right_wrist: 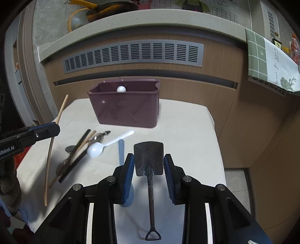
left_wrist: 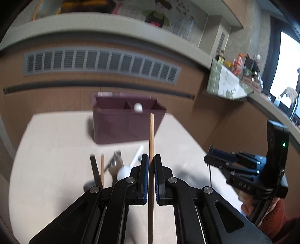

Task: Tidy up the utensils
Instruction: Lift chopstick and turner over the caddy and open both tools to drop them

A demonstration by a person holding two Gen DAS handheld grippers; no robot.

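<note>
1. Cream tabletop (left_wrist: 56, 150) under a wood-panelled counter; maroon organizer bin (left_wrist: 127, 123) at its far edge. Left wrist view: left gripper (left_wrist: 151, 163) angled down toward the bin, pads clamped on a wooden chopstick (left_wrist: 151, 140).
2. Right wrist view: right gripper (right_wrist: 149, 165) tilted down, pads gripping a small metal shovel-spoon (right_wrist: 149, 159) by its blade. Loose utensils (right_wrist: 80, 150) lie left of it on the table.

Brown wood-panel wall (right_wrist: 215, 105) with grey vent grille (right_wrist: 134, 54), pale ledge (right_wrist: 131, 17) above, bright window (left_wrist: 285, 65) right
</note>
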